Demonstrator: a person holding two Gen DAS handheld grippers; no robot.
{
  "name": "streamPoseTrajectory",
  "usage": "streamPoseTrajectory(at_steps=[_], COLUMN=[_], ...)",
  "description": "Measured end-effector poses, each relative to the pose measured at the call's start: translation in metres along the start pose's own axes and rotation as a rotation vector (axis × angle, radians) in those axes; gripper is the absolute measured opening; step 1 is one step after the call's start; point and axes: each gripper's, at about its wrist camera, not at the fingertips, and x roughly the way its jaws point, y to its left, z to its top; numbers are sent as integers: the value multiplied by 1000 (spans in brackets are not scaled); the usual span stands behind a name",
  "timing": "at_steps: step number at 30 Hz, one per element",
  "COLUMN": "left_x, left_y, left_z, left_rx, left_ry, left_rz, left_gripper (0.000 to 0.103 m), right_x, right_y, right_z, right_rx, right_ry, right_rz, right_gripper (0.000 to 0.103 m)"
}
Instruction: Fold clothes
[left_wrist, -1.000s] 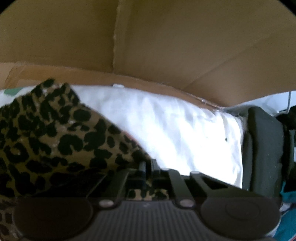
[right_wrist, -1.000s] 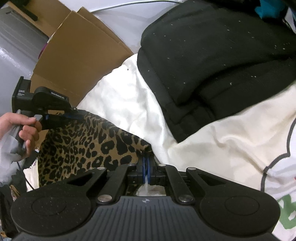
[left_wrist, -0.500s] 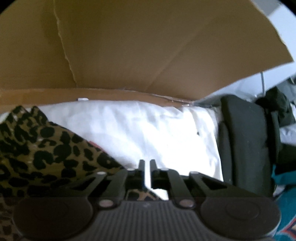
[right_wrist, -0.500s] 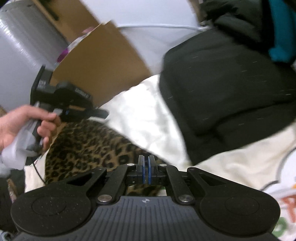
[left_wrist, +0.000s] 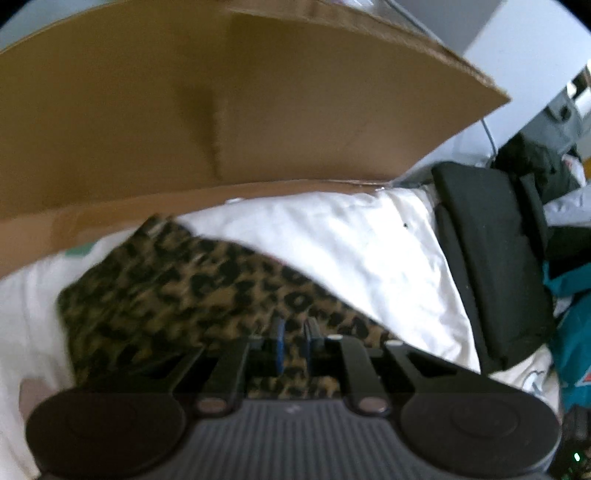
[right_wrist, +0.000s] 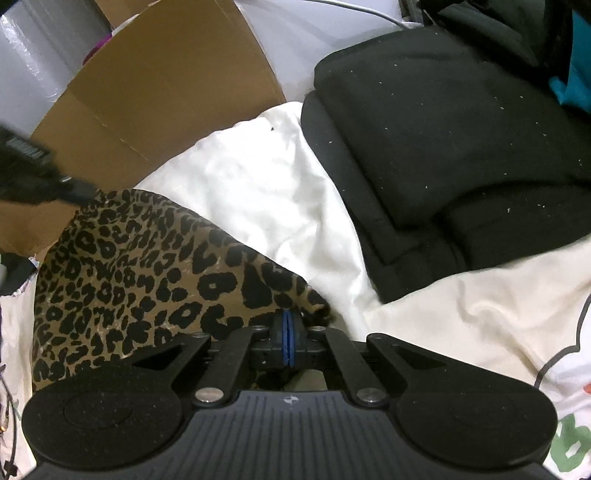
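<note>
A leopard-print cloth (right_wrist: 140, 273) lies spread on a white garment (right_wrist: 266, 192). My right gripper (right_wrist: 286, 325) is shut, its blue pads pressed together on the cloth's near right corner. In the left wrist view the same leopard-print cloth (left_wrist: 177, 288) sits blurred under and ahead of my left gripper (left_wrist: 294, 332). That gripper's fingers stand a little apart, with the cloth showing through the gap. From the right wrist view the left gripper (right_wrist: 77, 190) appears as a dark blur at the cloth's far left corner.
A brown cardboard box flap (left_wrist: 258, 110) rises right behind the clothes. A folded black garment (right_wrist: 461, 129) lies to the right on a cream printed shirt (right_wrist: 480, 321). Teal fabric (left_wrist: 569, 332) is at the far right edge.
My left gripper went from shut on the leopard cloth to slightly open. The cloth has come down flatter onto the white garment. The right gripper stayed shut on its corner.
</note>
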Motion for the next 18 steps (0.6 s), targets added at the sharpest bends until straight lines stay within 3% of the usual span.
streamPoseTrajectory(at_steps=[6, 11, 16, 18], left_x=[-29, -45, -65, -70], left_y=[30, 43, 50, 53], left_z=[-39, -59, -91, -114], left_rx=[-46, -19, 52, 67], left_ry=[19, 20, -16, -26], left_rz=[-13, -11, 18, 7], left_gripper=[11, 11, 27, 27], right_x=[-3, -6, -22, -28], right_y=[9, 17, 40, 52], right_z=[4, 7, 9, 8], right_rx=[-74, -136, -168, -184], right_ry=[42, 78, 66, 56], right_rz=[-17, -32, 38, 76], right_gripper=[7, 6, 5, 6])
